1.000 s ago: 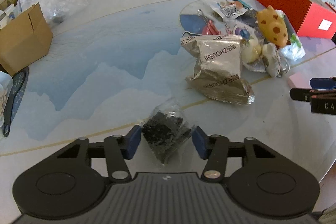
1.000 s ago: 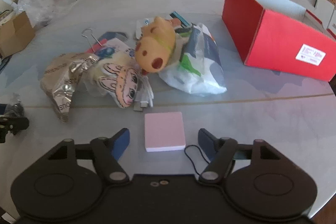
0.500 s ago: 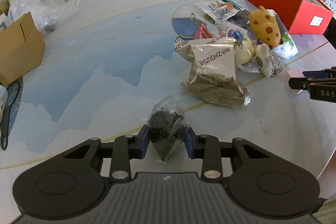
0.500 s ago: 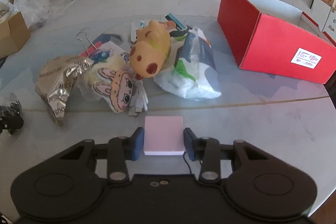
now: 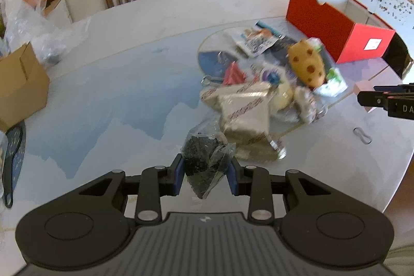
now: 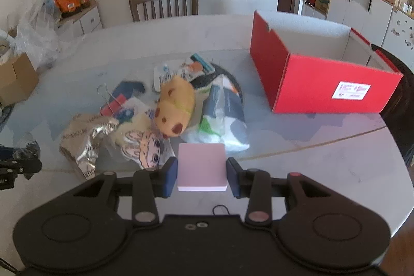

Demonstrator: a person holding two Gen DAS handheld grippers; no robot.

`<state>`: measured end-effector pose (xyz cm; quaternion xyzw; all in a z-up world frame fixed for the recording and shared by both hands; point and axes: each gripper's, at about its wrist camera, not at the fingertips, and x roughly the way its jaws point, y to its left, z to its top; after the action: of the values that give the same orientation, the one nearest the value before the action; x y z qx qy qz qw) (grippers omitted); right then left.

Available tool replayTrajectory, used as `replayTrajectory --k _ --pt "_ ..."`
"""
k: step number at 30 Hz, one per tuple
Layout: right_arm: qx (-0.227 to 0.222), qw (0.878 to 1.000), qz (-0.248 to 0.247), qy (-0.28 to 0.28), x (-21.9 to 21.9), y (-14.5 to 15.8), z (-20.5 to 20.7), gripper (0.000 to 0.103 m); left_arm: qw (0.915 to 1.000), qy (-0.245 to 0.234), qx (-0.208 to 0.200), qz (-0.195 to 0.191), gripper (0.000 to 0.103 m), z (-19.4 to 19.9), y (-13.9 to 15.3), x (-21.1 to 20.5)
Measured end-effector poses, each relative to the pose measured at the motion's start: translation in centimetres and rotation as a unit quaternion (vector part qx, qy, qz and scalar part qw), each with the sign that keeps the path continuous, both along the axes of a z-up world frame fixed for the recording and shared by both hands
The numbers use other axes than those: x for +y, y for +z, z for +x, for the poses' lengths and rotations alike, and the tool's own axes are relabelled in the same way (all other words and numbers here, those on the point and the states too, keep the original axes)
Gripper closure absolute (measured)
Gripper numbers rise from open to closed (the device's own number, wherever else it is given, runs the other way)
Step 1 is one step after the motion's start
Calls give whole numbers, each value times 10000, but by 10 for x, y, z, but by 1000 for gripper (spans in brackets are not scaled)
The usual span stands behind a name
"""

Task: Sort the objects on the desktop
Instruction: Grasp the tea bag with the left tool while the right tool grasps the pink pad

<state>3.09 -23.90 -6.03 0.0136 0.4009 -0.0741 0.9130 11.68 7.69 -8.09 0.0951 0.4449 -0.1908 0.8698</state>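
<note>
Black gripper [image 5: 206,176], blue pads [image 5: 178,176], silver screws

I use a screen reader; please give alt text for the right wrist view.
The right gripper clamps a flat pink square pad above a pale round table. Beyond lie a yellow spotted plush toy, assorted packets, and an open red cardboard box.

Red box [image 6: 323,84]; pink pad [image 6: 201,166]; spotted yellow plush [image 6: 176,105].

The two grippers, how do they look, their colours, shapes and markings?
Both the left gripper and the right gripper are matte black, with two round discs on a wide ribbed body, silver pivot bolts and linkage arms ending in blue pads. From the left wrist view, the right one shows white letters "DA" on its side.
</note>
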Motion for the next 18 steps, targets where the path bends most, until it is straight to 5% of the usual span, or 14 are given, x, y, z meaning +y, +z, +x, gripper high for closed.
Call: replayTrajectory --k 18 --pt "-222 9995 135 -163 -68 42 6 63 9969 -508 -595 -77 71 22 59 -94"
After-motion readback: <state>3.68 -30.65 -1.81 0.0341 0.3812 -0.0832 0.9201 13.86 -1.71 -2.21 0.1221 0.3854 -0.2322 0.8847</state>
